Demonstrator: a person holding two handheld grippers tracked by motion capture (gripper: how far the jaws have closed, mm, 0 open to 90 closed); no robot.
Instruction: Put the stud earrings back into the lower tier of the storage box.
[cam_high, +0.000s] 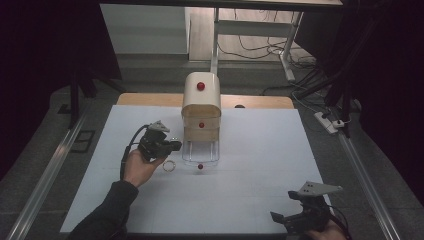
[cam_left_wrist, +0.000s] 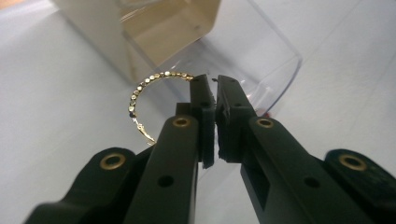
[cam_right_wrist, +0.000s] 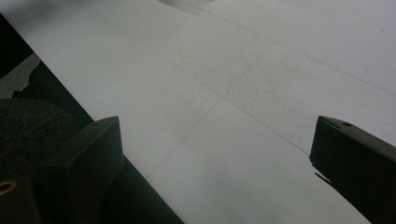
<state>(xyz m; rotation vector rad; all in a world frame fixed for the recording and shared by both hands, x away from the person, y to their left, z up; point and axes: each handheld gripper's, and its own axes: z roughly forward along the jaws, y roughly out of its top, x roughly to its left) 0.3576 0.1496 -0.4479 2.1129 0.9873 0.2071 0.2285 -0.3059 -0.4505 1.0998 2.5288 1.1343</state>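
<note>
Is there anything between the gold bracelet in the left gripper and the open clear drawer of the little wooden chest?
Nothing visible. The left gripper holds the thin gold beaded bracelet beside the pulled-out clear plastic drawer, with bare white table between them.

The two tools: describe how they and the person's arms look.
Both are black. The left tool has a grey three-cornered plate on top, a black cable trailing from it, and brass-coloured rivets along its jaws. The right tool carries the same grey plate. A dark sleeve covers the person's left forearm.
</note>
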